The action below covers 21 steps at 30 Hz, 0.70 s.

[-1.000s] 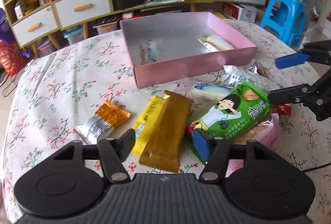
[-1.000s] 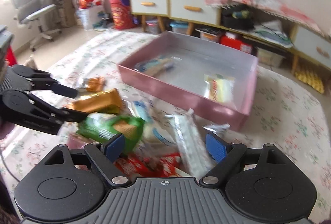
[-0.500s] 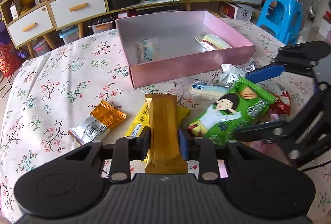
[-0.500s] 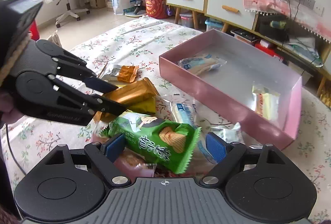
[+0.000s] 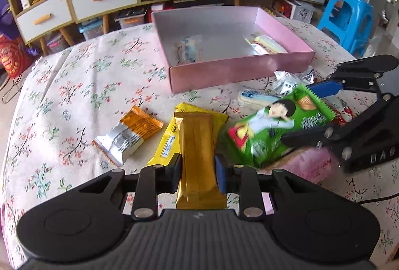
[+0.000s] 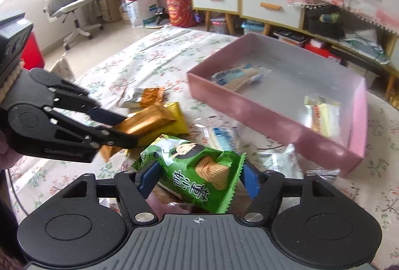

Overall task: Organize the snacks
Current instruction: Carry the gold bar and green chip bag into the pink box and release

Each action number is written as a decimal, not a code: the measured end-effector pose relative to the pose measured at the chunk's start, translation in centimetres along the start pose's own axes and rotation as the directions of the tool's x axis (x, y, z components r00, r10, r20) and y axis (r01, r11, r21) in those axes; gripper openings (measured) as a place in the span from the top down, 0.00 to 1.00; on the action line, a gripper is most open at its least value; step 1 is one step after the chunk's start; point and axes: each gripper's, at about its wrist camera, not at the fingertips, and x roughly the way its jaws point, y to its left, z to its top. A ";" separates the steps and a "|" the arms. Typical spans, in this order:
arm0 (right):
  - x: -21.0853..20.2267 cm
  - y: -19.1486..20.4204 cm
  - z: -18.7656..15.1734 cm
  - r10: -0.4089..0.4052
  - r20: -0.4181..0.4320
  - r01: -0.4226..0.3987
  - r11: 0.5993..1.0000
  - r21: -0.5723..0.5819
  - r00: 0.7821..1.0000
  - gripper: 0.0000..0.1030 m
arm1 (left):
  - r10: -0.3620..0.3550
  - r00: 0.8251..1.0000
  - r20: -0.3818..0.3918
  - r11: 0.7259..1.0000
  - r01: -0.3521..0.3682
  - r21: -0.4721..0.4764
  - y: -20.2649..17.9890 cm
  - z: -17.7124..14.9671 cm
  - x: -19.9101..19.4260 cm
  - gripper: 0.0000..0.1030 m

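Note:
My left gripper (image 5: 198,165) is shut on a gold snack bar (image 5: 197,140), which sticks out forward between its pads. In the right wrist view the left gripper (image 6: 129,130) pinches that bar (image 6: 147,123) just above the floral tablecloth. My right gripper (image 6: 199,177) is closing its jaws on a green chip bag (image 6: 197,170), and both blue pads touch the bag's sides. The left wrist view shows the right gripper (image 5: 298,115) around the blurred bag (image 5: 281,125). Behind stands the pink box (image 5: 239,70) with two packets inside.
An orange-and-silver packet (image 5: 129,133) and a yellow packet (image 5: 169,140) lie left of the gold bar. Blue-white (image 5: 256,98) and silver (image 5: 286,83) packets lie before the box. A pink pack (image 5: 311,165) sits under the green bag. A blue stool (image 5: 346,18) stands beyond the table.
My left gripper closed on the gold bar. My right gripper moved in over the green chip bag and its jaws narrowed around it; the bag has tilted up.

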 end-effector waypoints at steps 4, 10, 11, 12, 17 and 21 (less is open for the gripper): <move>-0.9 -0.9 0.2 -0.060 -0.007 0.060 0.997 0.057 0.998 0.37 | 0.005 0.999 -0.050 0.999 -0.007 -0.053 0.5 -0.3 0.0 0.75; -1.8 -1.3 -0.3 -0.061 -0.035 0.062 0.998 0.017 0.997 0.36 | 0.012 0.996 -0.084 0.998 -0.017 -0.056 0.3 -0.6 0.2 0.70; -1.8 -1.3 -0.4 -0.054 -0.039 0.054 0.999 0.004 0.998 0.35 | 0.017 0.996 -0.082 0.998 -0.021 -0.053 0.2 -0.6 0.2 0.70; -1.8 -1.2 -0.4 -0.052 -0.042 0.052 0.999 -0.014 0.998 0.33 | 0.020 0.996 -0.081 0.998 -0.024 -0.052 0.2 -0.5 0.2 0.69; -2.1 -0.5 0.2 -0.071 -0.005 0.069 0.986 -0.148 0.997 0.21 | 0.027 0.997 -0.074 0.998 -0.031 -0.060 0.0 -0.5 0.2 0.67; -1.2 -0.5 0.5 -0.059 -0.023 0.052 0.976 -0.212 0.998 0.19 | 0.024 0.996 -0.089 0.997 -0.030 -0.064 -0.1 -0.7 0.7 0.64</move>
